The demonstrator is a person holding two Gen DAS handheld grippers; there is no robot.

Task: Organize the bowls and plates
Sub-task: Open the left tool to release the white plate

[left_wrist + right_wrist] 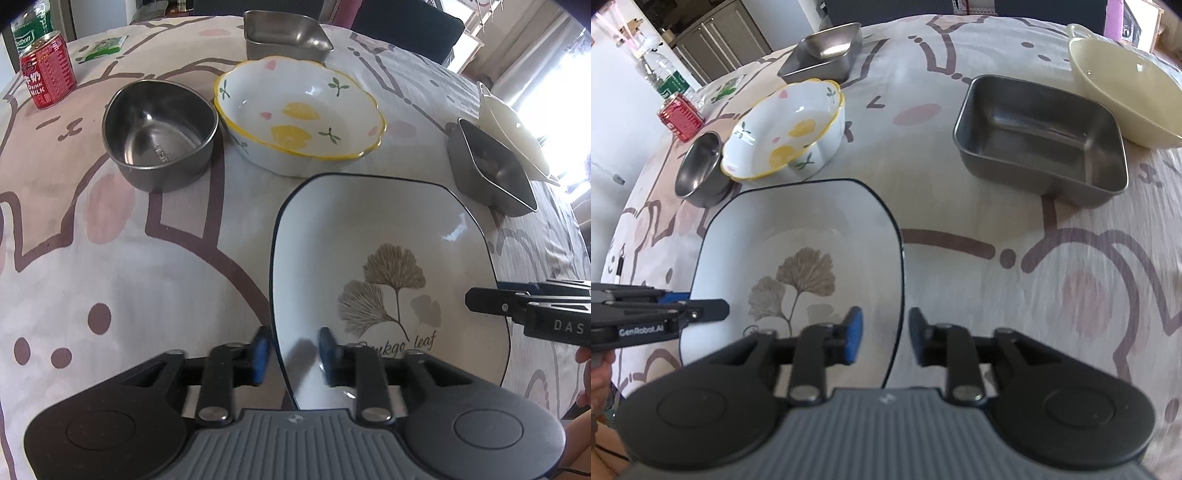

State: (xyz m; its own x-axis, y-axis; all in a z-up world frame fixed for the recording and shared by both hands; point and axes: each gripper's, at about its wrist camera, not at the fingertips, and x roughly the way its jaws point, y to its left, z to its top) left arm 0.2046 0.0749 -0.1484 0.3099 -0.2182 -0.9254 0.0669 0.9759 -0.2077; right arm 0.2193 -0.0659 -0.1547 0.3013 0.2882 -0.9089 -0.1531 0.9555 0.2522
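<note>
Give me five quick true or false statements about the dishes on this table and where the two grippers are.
1. The ginkgo leaf plate lies flat on the tablecloth. True.
2. The left gripper has its jaws astride the plate's rim. True.
3. The lemon bowl is stacked inside the round steel bowl. False: they stand side by side.
4. The red milk can lies on its side. False: it stands upright.
5. The right gripper holds the rectangular steel tray. False: it straddles the plate's other edge; the tray stands apart.
</note>
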